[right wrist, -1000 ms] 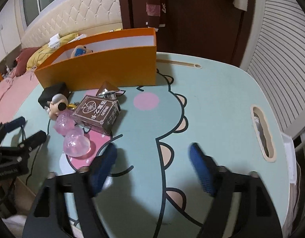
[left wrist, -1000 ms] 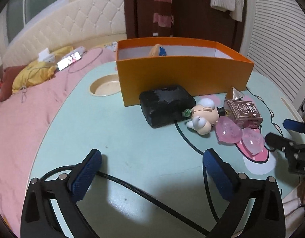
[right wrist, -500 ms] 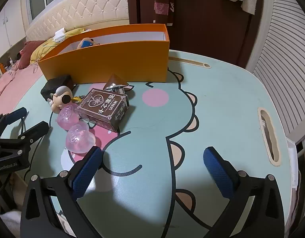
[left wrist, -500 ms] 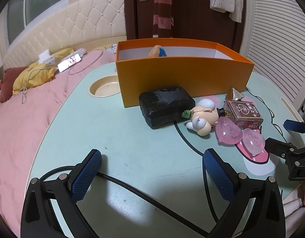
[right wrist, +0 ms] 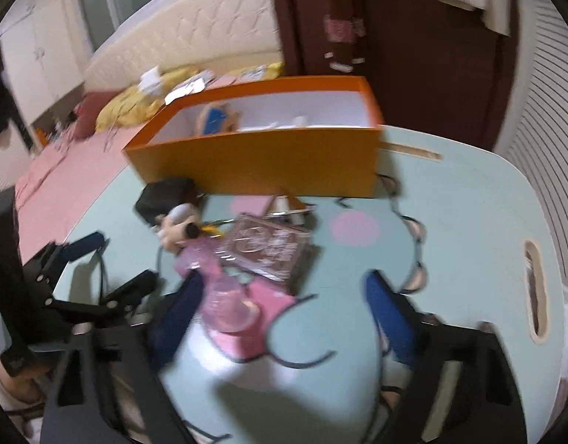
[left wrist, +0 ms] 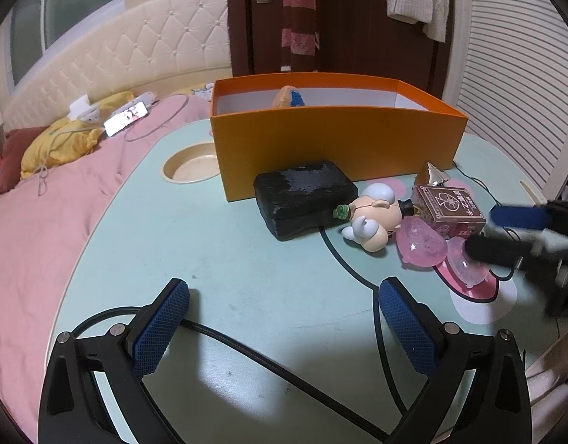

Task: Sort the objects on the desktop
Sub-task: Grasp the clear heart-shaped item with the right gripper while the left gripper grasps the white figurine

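An orange box (left wrist: 335, 148) stands at the back of the mint table (left wrist: 228, 259), with a small toy (left wrist: 289, 97) inside. In front of it lie a black case (left wrist: 306, 192), a cartoon figurine (left wrist: 372, 218), a brown card box (left wrist: 448, 209), a silver cone (left wrist: 432, 174) and two pink translucent shells (left wrist: 422, 244). My left gripper (left wrist: 284, 318) is open and empty over the near table. My right gripper (right wrist: 280, 314) is open, its left finger beside the nearer pink shell (right wrist: 228, 307); it also shows in the left wrist view (left wrist: 506, 233).
A round cup hole (left wrist: 191, 162) lies left of the orange box. A black cable (left wrist: 265, 355) crosses the near table. A pink bed (left wrist: 43, 203) lies to the left. A door (left wrist: 339, 18) and slatted wall (left wrist: 513, 55) stand behind. A slot (right wrist: 537, 292) is in the table's right edge.
My right gripper has moved forward and left toward the pink shells and card box, its view now blurred. My left gripper has stayed nearly still.
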The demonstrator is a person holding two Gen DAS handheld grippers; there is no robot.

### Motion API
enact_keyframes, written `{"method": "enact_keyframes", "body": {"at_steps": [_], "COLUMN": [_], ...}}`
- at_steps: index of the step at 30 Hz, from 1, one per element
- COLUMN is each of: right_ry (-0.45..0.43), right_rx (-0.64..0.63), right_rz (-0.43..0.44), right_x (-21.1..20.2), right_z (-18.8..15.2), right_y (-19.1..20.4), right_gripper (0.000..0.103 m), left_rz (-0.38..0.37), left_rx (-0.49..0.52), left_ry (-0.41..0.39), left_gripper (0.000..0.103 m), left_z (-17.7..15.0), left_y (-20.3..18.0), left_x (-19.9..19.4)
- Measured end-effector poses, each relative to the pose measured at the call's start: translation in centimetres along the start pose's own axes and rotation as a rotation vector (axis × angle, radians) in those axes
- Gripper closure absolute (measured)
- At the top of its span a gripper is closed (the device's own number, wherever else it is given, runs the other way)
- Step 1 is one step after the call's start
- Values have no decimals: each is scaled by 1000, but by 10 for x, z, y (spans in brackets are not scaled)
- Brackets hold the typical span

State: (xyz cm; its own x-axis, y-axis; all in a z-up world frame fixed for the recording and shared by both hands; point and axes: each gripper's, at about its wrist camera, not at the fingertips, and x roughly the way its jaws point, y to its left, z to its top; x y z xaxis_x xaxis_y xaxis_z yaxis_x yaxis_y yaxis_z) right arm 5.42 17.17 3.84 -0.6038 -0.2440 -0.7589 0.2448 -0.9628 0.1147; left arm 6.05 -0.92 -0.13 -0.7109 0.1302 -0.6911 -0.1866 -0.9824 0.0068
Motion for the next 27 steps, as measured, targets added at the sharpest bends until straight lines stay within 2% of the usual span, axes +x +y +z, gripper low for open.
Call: {"method": "enact_keyframes", "body": {"at_steps": [3,5,8,10,14,21,24,27], "right_ry": [35,47,26,16,5,-46,-47,-37], "right_rx": [-69,-92,-125,-145,-165,-54,-13,15], "right_rz": [10,13,5,0,5,9,11,22], "right_x": [8,13,16,16,10,-7,-8,-7], "right_z": [-4,-8,-10,-13,-22,-28,-29,-29], "right_y": [16,21,24,27,28,2,-8,-14], "right_gripper": [36,43,52,64,64,64,64,64], "left_rz": [-1,0,-1,-3,-6,-42,-94,-147], "left_rx": [1,2,6,9,9,32,-37,-138], "left_ry": [-1,-1,0,0,0,26,-22,-31], "left_gripper": [1,1,1,1,1,1,1,4], "left_z": [0,0,1,0,-1,5,19,37], "left_y": [-1,-2,-2,0,2,-3,5,16], "left_x": [0,-1,-1,-1,-1,-6,-18,-19]}}
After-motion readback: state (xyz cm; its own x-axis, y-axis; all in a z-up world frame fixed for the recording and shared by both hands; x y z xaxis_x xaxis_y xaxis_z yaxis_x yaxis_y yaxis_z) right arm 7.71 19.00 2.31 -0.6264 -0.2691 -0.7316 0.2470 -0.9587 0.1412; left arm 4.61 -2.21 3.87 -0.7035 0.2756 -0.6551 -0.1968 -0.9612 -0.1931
